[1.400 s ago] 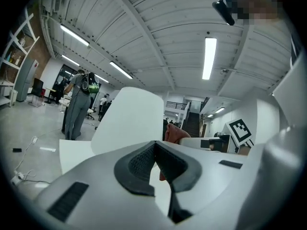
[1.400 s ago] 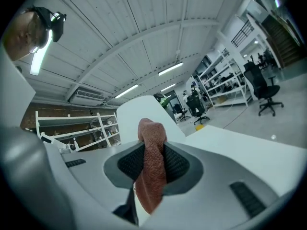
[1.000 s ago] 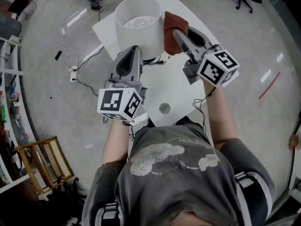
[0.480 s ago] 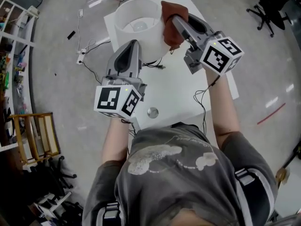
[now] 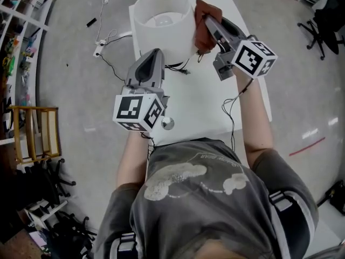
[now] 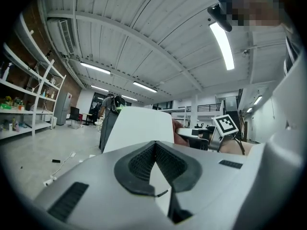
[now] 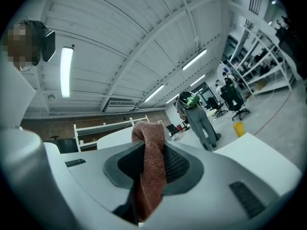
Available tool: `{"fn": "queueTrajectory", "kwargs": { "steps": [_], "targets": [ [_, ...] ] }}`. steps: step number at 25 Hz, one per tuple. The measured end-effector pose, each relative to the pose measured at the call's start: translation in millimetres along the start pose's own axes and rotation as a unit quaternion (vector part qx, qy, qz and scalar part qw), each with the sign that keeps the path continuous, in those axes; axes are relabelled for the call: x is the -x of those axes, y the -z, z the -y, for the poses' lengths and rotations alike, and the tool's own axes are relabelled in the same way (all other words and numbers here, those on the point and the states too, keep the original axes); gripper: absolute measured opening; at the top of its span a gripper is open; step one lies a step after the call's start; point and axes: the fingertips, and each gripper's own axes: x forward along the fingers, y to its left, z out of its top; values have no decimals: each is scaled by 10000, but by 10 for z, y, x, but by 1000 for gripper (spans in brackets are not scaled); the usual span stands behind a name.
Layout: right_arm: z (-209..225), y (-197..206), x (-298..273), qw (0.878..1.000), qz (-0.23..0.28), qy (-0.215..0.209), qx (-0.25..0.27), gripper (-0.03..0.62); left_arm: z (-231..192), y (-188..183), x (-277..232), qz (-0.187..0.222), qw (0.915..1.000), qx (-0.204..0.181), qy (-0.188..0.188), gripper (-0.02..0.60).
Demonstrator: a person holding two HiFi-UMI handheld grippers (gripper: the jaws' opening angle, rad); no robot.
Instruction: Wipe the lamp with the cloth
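The lamp (image 5: 161, 21) stands upright at the far end of the white surface (image 5: 199, 101). Its long axis is vertical and the open top of its white drum shade faces up toward the head camera, with the bulb visible inside.

The right gripper (image 5: 209, 25) is clamped on the rust-brown cloth (image 5: 200, 32). In the right gripper view the cloth (image 7: 151, 176) is pinched between the pads and folds over the tips of the right gripper (image 7: 148, 147). From above, the cloth sits at about 3 o'clock on the shade and seems to touch its outer wall. The shade therefore lies at 9 o'clock from this gripper, which is the nearer one. A wiping stroke would likely run up and down the wall, or around its curve.

The left gripper (image 5: 153, 54) points at the shade from the 6 o'clock side, close to its lower edge. Its jaws are closed on nothing, and the left gripper (image 6: 155, 145) faces the lamp (image 6: 139, 128) at 12 o'clock. A black cable (image 5: 178, 68) trails from the lamp base.
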Motion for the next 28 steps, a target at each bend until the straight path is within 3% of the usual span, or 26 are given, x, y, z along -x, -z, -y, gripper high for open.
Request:
{"fn": "queueTrajectory", "kwargs": {
  "steps": [9,16,22,28],
  "targets": [
    [253,748,172,9967,-419,318,-618,86,-126,505,181,-396,9987,212,-241,6],
    [347,1164,284,9928,-708,682,-685,86,-270,800,232,-688,9967,377,-190,6],
    [300,1103,380,9910,-632,1107,-405,86,-366,728,135,-711,9967,347,160,6],
    [110,788,406,9913,-262,1287,-115,86,-444,557,-57,-659,9958,303,554,6]
  ]
}}
